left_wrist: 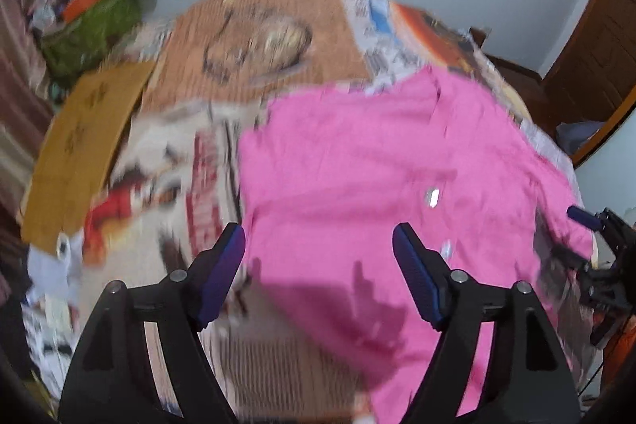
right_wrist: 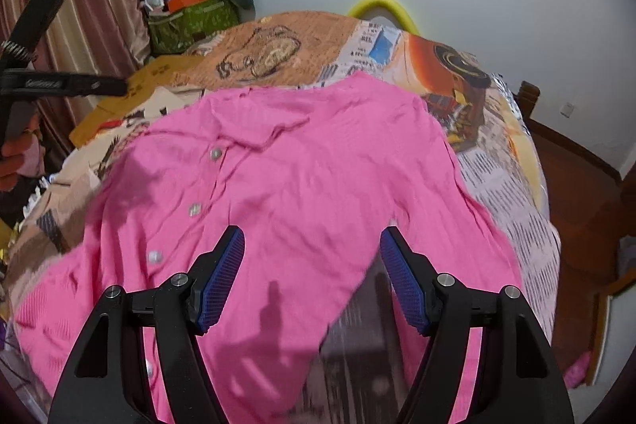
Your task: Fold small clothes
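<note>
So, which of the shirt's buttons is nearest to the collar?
On the pink shirt, the button just below the collar is nearest; the other buttons follow the placket down toward the hem.

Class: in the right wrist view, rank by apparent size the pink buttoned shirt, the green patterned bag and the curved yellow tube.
1. Pink buttoned shirt, by far the largest, though nearest the camera.
2. Green patterned bag.
3. Curved yellow tube, partly hidden behind the bed.

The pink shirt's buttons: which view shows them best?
The right wrist view. There the pink shirt lies sharp, its buttons running down the placket. The left wrist view is motion-blurred and shows the shirt with only faint glints.
</note>
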